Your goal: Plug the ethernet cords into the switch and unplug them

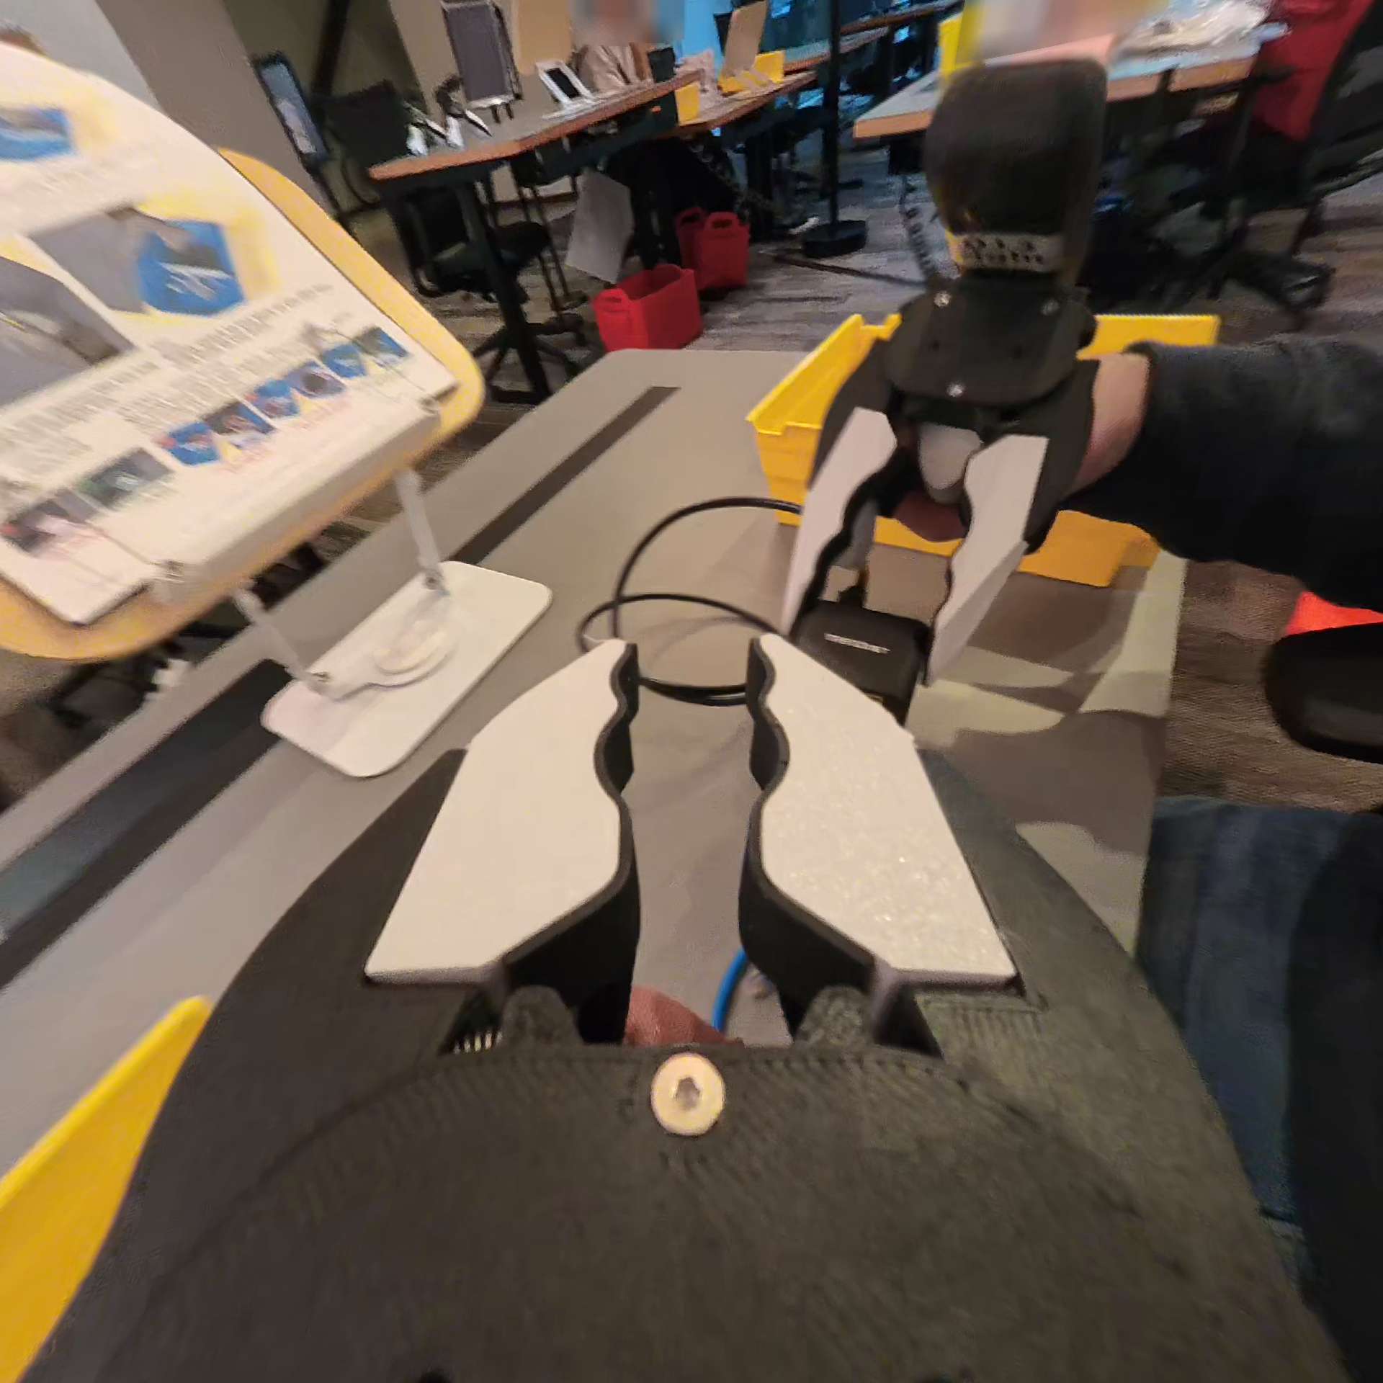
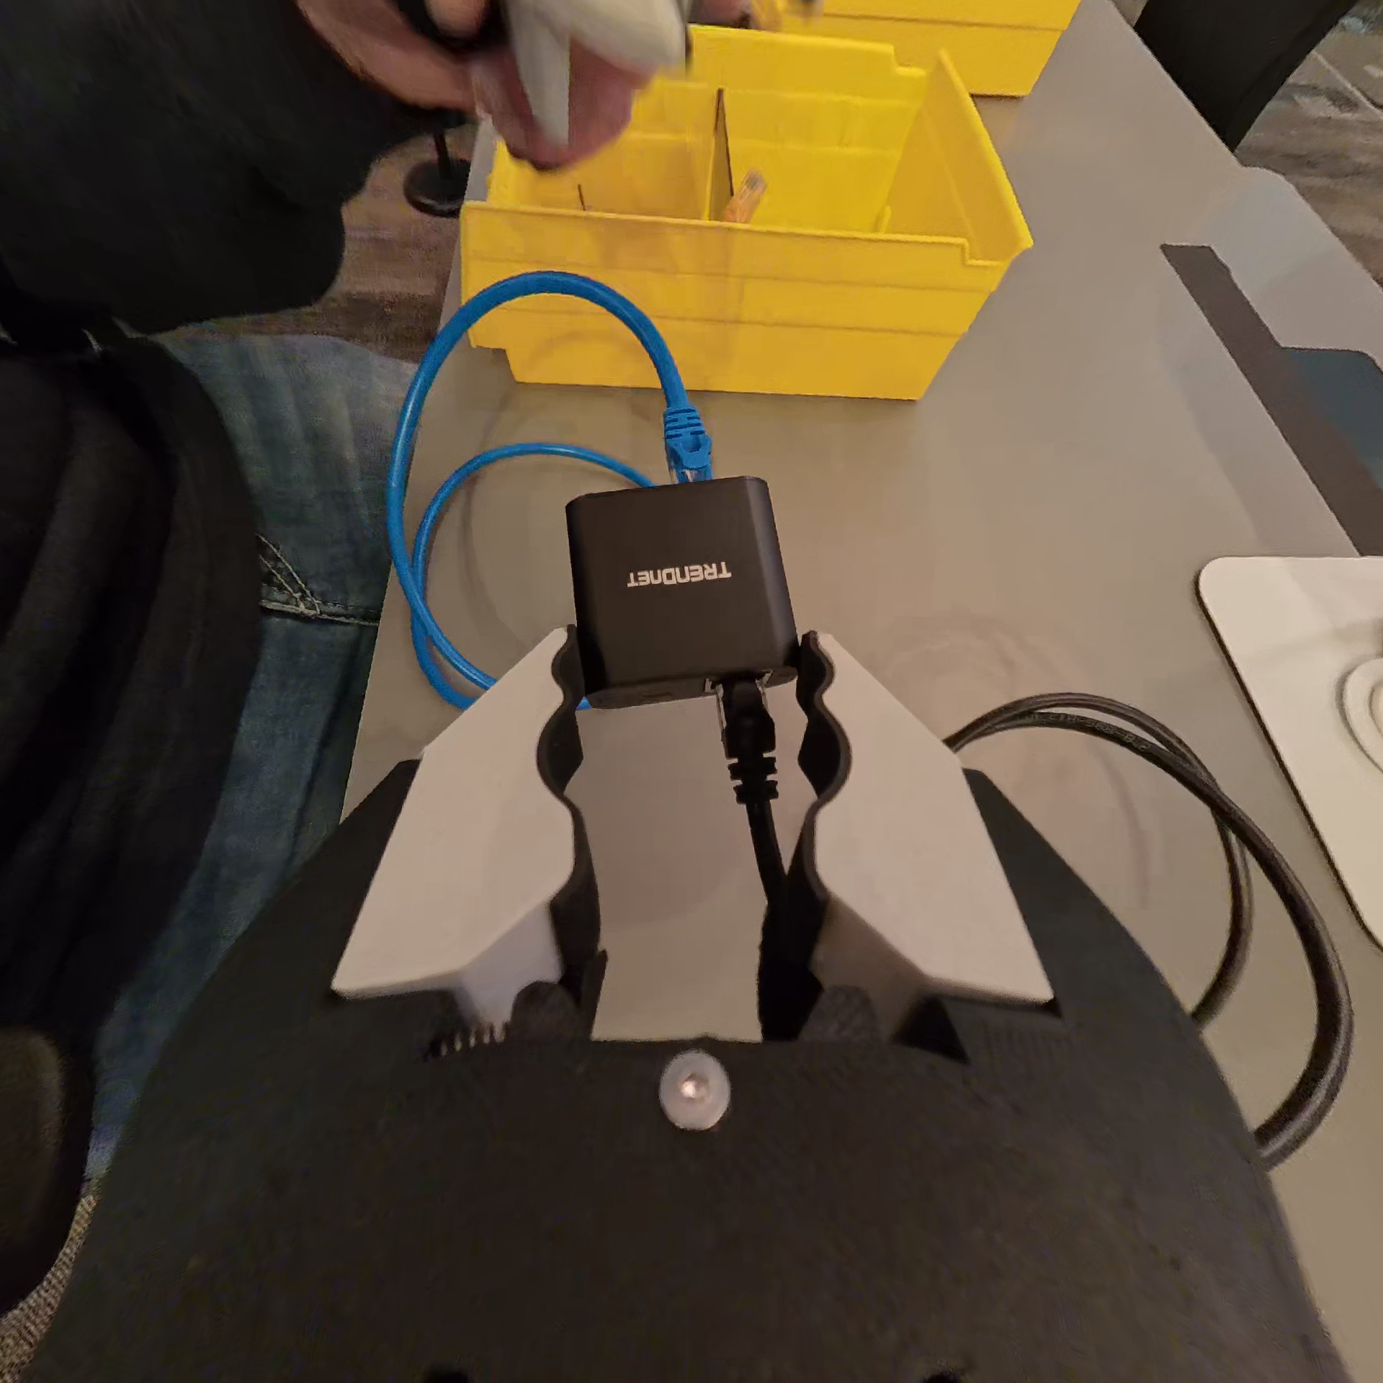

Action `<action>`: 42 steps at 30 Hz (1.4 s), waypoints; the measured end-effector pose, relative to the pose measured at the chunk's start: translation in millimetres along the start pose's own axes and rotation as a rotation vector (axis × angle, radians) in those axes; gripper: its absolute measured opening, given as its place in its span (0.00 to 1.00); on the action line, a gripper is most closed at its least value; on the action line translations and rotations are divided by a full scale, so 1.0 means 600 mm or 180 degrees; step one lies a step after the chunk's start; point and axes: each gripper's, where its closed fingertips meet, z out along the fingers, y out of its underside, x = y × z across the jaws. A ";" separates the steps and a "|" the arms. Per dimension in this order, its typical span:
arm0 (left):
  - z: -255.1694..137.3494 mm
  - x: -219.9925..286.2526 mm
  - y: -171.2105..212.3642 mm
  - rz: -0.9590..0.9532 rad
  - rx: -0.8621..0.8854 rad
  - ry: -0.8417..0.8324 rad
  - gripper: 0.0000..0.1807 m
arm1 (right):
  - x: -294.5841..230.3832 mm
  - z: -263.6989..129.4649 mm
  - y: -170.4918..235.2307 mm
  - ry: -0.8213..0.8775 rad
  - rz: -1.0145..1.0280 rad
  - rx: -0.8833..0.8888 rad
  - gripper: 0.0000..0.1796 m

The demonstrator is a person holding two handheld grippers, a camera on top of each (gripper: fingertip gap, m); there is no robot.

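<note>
Left wrist view: the left gripper (image 1: 692,673) hangs above the grey table (image 1: 524,539) with its jaws apart and nothing between them. Past its tips a black cord (image 1: 636,554) loops on the tabletop. Farther off, the right gripper (image 1: 861,643) points down over the black switch (image 1: 861,647), its jaws spread on either side of the box. Behind it sits a yellow bin (image 1: 793,419); its contents are hidden from here. A tilted board with printed sheets (image 1: 187,359) stands on a white base (image 1: 419,658) to the left.

Right wrist view: the switch (image 2: 677,587) lies flat on the table, its long axis running away from the camera. The right gripper (image 2: 688,662) has its jaws wide, the tips flanking the near end of the switch, touching or just beside its corners; a firm grip cannot be told. The black cord (image 2: 748,741) is plugged into the near face and runs back between the fingers. A blue cord (image 2: 419,479) is plugged into the far face and curls off to the left. Beyond stands a divided yellow bin (image 2: 733,299) with a small orange plug (image 2: 747,196) in one compartment. The left gripper (image 2: 554,82) shows blurred at the top.
</note>
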 end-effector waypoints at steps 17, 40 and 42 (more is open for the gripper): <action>-0.303 -0.188 0.219 0.0523 -0.2610 -0.0958 0.17 | 0.036 0.045 0.101 0.0202 0.0438 -0.0548 0.32; -0.220 -0.156 0.238 -0.1335 -0.1445 -0.0655 0.05 | 0.044 0.037 0.108 0.0298 0.0486 -0.0533 0.32; -0.235 -0.163 0.169 -0.1046 -0.1342 -0.0728 0.05 | 0.043 0.037 0.111 0.0299 0.0504 -0.0546 0.32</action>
